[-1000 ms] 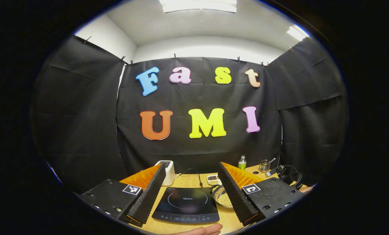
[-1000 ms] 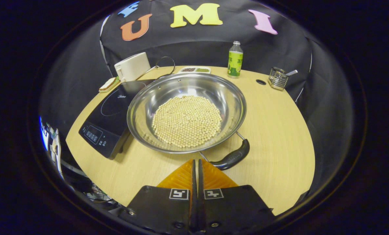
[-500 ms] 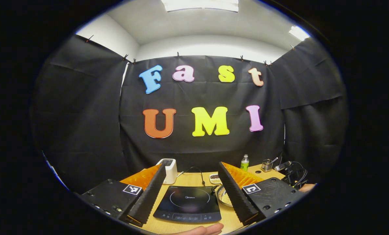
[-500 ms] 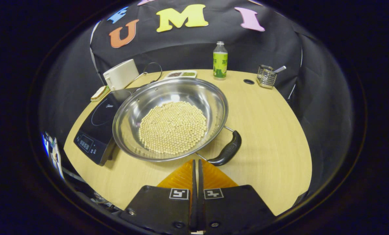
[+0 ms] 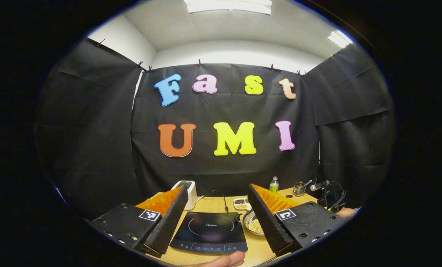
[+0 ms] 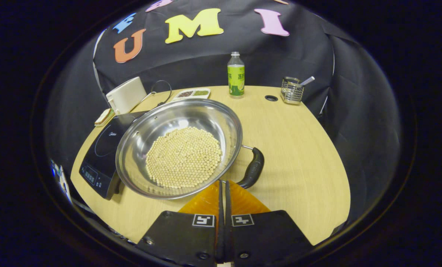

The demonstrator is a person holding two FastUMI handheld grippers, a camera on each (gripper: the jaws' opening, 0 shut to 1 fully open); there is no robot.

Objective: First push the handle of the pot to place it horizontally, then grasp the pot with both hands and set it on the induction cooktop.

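A steel pot (image 6: 161, 122) holding pale round beans (image 6: 184, 157) sits mid-table, its left rim overlapping the black induction cooktop (image 6: 98, 144) in the right gripper view. Its black handle (image 6: 253, 167) sticks out on the pot's right and curves back toward me. My right gripper (image 6: 223, 182) is shut with nothing in it, its tips at the handle's near end by the metal rod. My left gripper (image 5: 217, 189) is held open above the table's near edge, with the cooktop (image 5: 208, 231) framed between its fingers. The pot (image 5: 248, 219) shows just right of the cooktop.
A green bottle (image 6: 236, 76), a wire basket (image 6: 291, 91), a white toaster (image 6: 126, 95) and a small divided dish (image 6: 191, 93) line the table's back edge. A hand (image 5: 221, 260) rests at the near edge. Bare tabletop (image 6: 299, 148) lies right of the pot.
In the right gripper view the pot has slid left and its handle has swung round from slanting to nearly straight away from me. The left gripper has barely moved.
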